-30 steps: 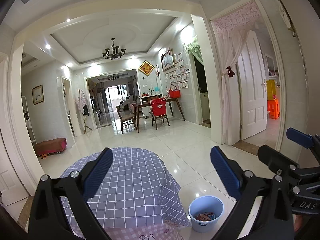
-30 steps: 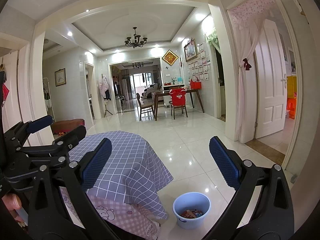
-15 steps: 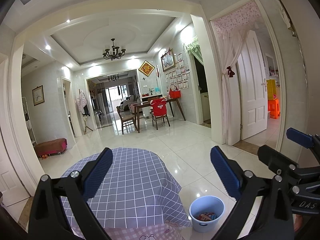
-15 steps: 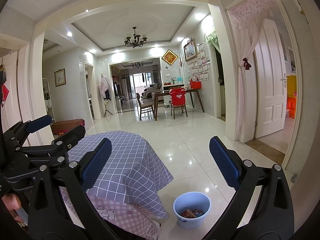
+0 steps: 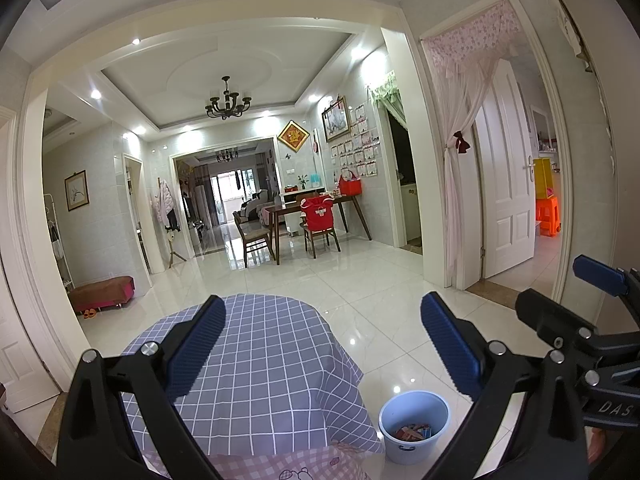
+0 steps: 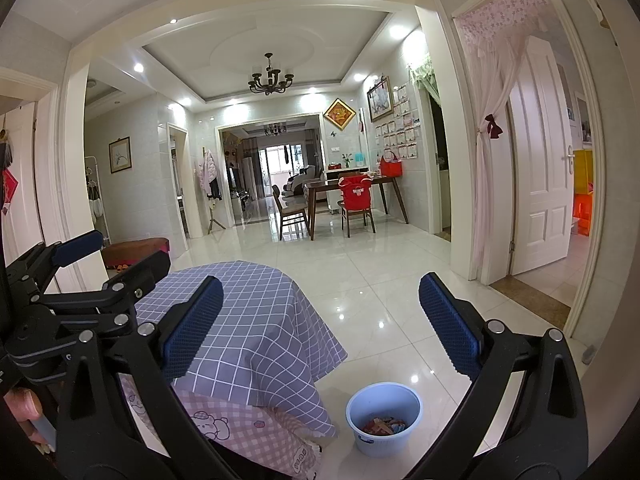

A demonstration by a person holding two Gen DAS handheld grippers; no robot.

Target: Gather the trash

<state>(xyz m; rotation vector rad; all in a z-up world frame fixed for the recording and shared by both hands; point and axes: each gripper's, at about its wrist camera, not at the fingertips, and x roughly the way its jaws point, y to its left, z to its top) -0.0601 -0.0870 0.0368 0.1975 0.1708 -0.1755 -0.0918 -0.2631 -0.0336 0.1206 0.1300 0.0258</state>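
Nothing much has shifted since the earlier frames; both views sit almost as before. Left gripper (image 5: 322, 342) spread wide, holding nothing. Right gripper (image 6: 320, 326) likewise wide and empty. Letters "DAS" readable on the right gripper's body at the edge of the left view. Blue bin (image 6: 383, 418) on the white tile floor (image 6: 392, 280), below and between the right gripper's fingers, nearer the right one; colourful wrappers (image 6: 384, 426) lie inside. Checked tablecloth (image 6: 256, 320) just left of the bin, over a pink bear-print cloth (image 6: 240, 428). Farther off: dining table (image 6: 352, 188), chair with red cover (image 6: 356, 196).
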